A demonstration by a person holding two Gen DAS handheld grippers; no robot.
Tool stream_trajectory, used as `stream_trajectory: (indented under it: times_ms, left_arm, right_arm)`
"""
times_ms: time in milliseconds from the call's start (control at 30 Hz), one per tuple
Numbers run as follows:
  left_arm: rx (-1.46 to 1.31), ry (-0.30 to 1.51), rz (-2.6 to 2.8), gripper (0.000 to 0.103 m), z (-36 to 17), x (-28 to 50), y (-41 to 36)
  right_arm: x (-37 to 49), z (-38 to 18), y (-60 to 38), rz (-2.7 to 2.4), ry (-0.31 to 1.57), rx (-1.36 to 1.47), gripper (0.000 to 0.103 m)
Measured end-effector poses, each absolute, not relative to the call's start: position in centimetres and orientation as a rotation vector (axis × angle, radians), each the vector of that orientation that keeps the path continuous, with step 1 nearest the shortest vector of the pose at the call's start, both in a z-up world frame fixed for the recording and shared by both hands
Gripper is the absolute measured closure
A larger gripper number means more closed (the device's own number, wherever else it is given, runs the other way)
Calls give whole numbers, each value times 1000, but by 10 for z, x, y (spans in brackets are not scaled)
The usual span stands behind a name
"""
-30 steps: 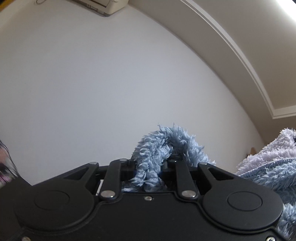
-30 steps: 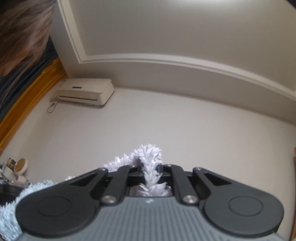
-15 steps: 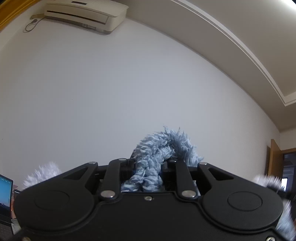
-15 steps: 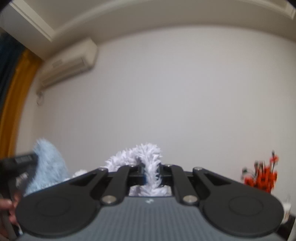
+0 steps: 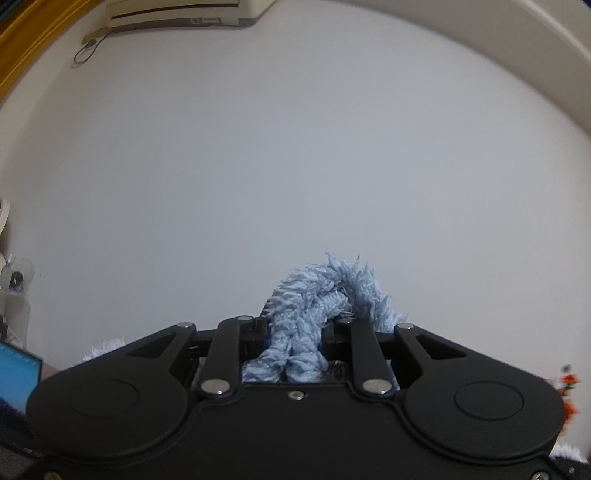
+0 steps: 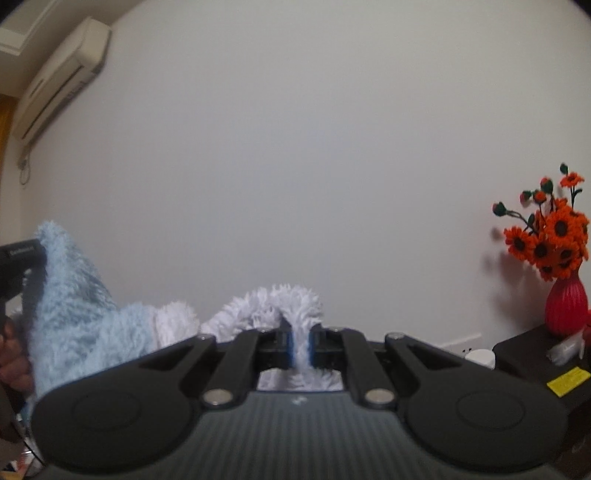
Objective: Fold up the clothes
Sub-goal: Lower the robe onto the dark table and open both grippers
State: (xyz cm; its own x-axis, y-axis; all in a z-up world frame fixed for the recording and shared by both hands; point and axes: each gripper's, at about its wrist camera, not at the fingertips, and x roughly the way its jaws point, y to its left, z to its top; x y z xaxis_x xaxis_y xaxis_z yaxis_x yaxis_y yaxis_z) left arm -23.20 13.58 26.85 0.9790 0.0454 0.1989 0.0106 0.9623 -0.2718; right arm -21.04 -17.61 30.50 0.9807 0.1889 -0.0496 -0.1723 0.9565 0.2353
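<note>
The left gripper (image 5: 295, 336) is clamping a thick bunch of the fluffy garment (image 5: 325, 302), light blue at this place; its jaws are almost closed, and the pile is bulging up above them. The right gripper (image 6: 302, 345) is pinching a thin white part of the same fluffy garment (image 6: 280, 306), with its jaws nearly together and blue pads pressing on both sides. In the right wrist view the cloth is hanging in the air between the two tools, going to the left as white and then light blue, up to the black body of the left gripper at the picture's edge.

Further back, on the right, a red vase (image 6: 567, 304) with orange flowers (image 6: 546, 240) is standing on a dark cabinet (image 6: 546, 365). Behind everything a plain white wall (image 5: 295, 166) is showing, with an air conditioner (image 5: 184, 13) mounted high near the ceiling.
</note>
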Motion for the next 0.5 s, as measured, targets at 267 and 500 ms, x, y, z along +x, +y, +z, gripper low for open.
stream_trajectory:
  times_ms: [267, 500]
  left_arm:
    - [-191, -233, 98, 85, 248, -123, 65]
    - [-80, -206, 98, 84, 195, -96, 36]
  right_arm:
    - [-80, 283, -221, 169, 65, 229, 96]
    - [-26, 252, -231, 195, 111, 144, 96]
